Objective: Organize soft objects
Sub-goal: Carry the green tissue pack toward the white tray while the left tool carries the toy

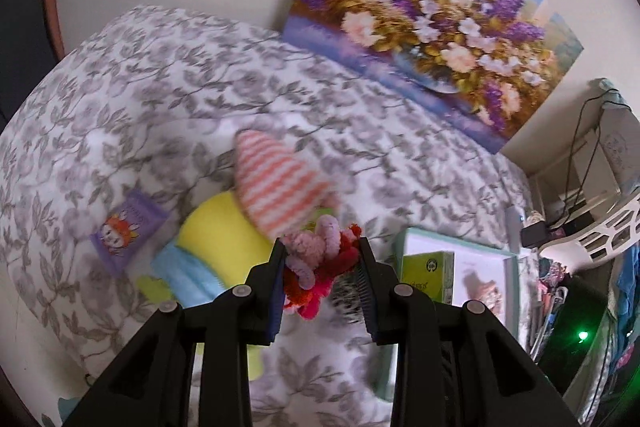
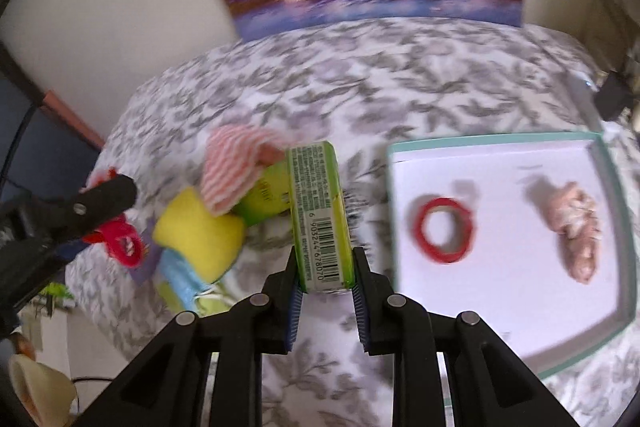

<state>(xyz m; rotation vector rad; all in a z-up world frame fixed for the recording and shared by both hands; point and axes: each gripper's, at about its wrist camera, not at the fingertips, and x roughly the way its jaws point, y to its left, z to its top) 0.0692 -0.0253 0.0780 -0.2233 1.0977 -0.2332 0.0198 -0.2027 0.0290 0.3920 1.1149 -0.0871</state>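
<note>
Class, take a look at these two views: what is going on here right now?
A person is sorting soft things on a bed with two hand-held tongs. The left tongs grip a pink and red fuzzy toy; the right tongs grip a green packet. A shallow box beside them already holds a red ring and a pink scrunchie. Sponges and a striped cloth remain in a pile.

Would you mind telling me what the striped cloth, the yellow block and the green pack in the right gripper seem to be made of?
Striped cloth: soft knitted or terry fabric, matte, judging by its limp folds and fuzzy stripes. Yellow block: probably foam sponge, with a dull surface and rounded edges. Green pack, clamped in the right gripper: glossy printed film or thin card, seemingly a tissue packet; it carries a barcode and catches light.
</note>
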